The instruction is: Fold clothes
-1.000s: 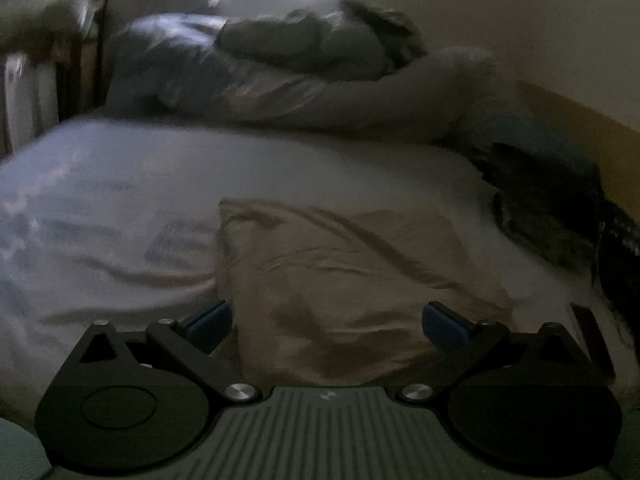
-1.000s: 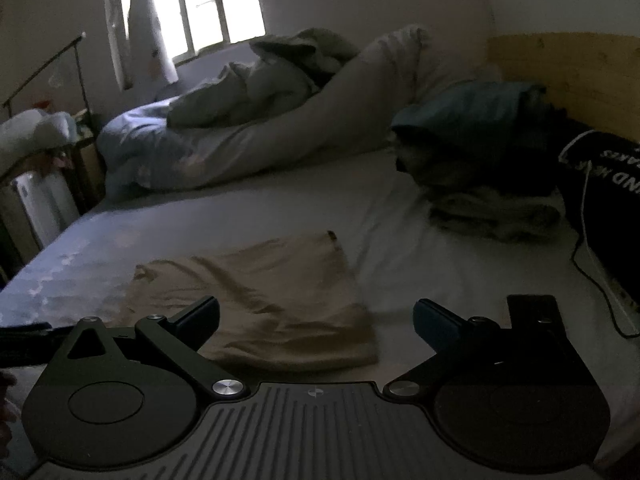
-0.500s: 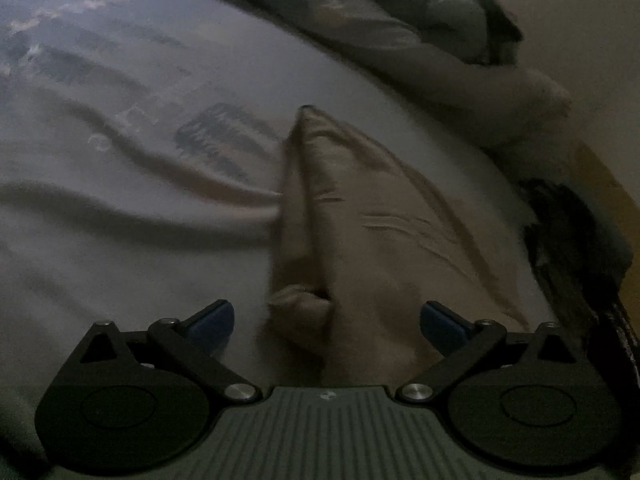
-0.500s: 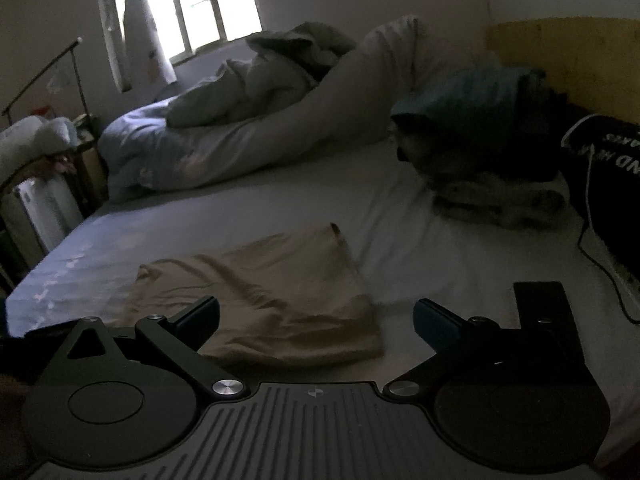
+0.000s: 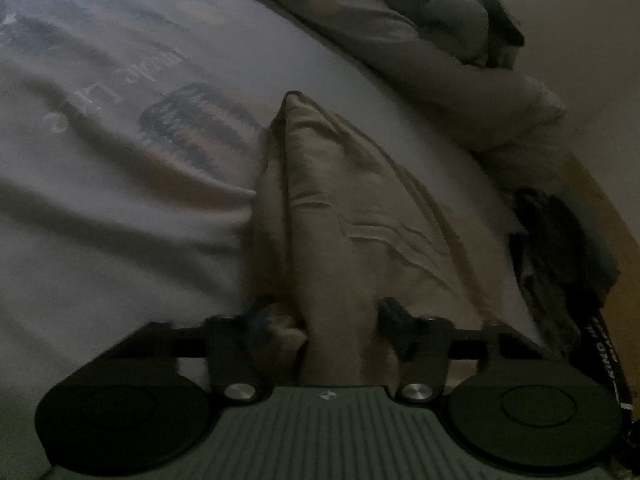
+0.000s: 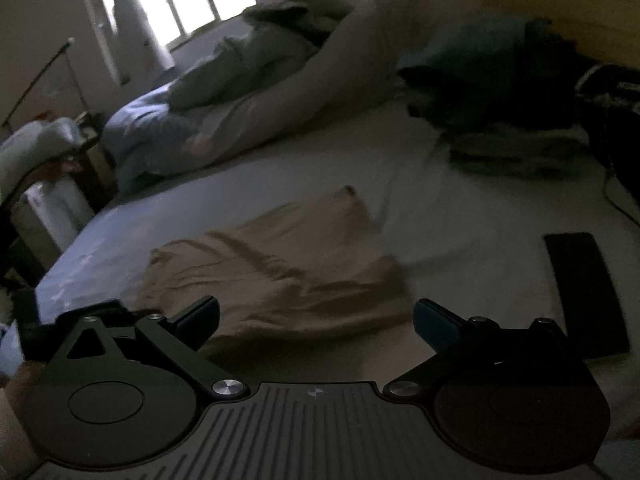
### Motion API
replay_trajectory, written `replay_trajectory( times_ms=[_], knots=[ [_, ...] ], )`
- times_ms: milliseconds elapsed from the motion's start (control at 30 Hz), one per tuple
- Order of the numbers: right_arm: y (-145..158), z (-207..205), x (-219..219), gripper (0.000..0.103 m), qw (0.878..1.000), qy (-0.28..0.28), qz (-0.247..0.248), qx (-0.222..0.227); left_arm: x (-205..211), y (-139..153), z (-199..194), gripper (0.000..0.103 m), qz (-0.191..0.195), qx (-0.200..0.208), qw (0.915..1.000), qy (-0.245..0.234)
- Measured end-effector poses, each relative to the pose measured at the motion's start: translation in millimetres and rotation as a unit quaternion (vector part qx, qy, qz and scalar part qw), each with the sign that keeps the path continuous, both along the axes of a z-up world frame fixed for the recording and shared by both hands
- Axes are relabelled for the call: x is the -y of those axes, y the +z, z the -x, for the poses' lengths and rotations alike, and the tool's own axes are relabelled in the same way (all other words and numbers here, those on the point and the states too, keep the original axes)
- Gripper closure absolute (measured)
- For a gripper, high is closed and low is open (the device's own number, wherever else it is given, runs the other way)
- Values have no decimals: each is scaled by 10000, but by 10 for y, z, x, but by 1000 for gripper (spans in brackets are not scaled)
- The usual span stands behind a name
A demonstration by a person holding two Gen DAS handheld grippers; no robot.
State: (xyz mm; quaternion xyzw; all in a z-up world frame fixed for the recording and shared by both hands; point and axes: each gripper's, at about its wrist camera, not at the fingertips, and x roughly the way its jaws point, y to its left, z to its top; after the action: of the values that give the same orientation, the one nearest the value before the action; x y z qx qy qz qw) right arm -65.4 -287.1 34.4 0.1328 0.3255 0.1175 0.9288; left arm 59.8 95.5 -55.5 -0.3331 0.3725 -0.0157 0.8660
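Left wrist view: the beige, creased cotton garment [image 5: 352, 216] lies on the pale printed bedsheet [image 5: 100, 184], narrowing to a point at 12 o'clock, with stitched seam lines across its middle. Its near end is bunched between the fingers of the left gripper [image 5: 320, 316], which are drawn partly together and press the fabric from both sides; motion blur hides how firmly they clamp. A rumpled grey duvet [image 5: 400, 20] lies at 1 o'clock. In the right wrist view the same garment [image 6: 288, 272] spreads flat and wrinkled at 12 o'clock, just beyond the right gripper [image 6: 316, 316], whose jaws stand wide apart holding nothing. A flat black rectangular object [image 6: 584, 292] lies at 2 o'clock
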Motion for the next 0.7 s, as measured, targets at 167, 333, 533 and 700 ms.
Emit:
replay_trajectory(
  times_ms=[167, 333, 533, 700],
  knots=[
    [254, -335, -525, 0, 9975, 687, -86, 129, 92, 65, 73, 76, 6, 353, 9994, 41],
    [449, -859, -1360, 0, 9909, 1343, 97, 78, 285, 180, 158, 78, -485, 933, 9945, -9],
    [343, -1494, -2261, 0, 9765, 1974, 304, -813, 474, 248, 217, 79, -200, 1688, 9854, 30],
    [142, -1748, -2888, 0, 9495, 2573, 1269, -1274, 550, 216, 206, 79, 272, 1959, 9802, -23]
  ],
)
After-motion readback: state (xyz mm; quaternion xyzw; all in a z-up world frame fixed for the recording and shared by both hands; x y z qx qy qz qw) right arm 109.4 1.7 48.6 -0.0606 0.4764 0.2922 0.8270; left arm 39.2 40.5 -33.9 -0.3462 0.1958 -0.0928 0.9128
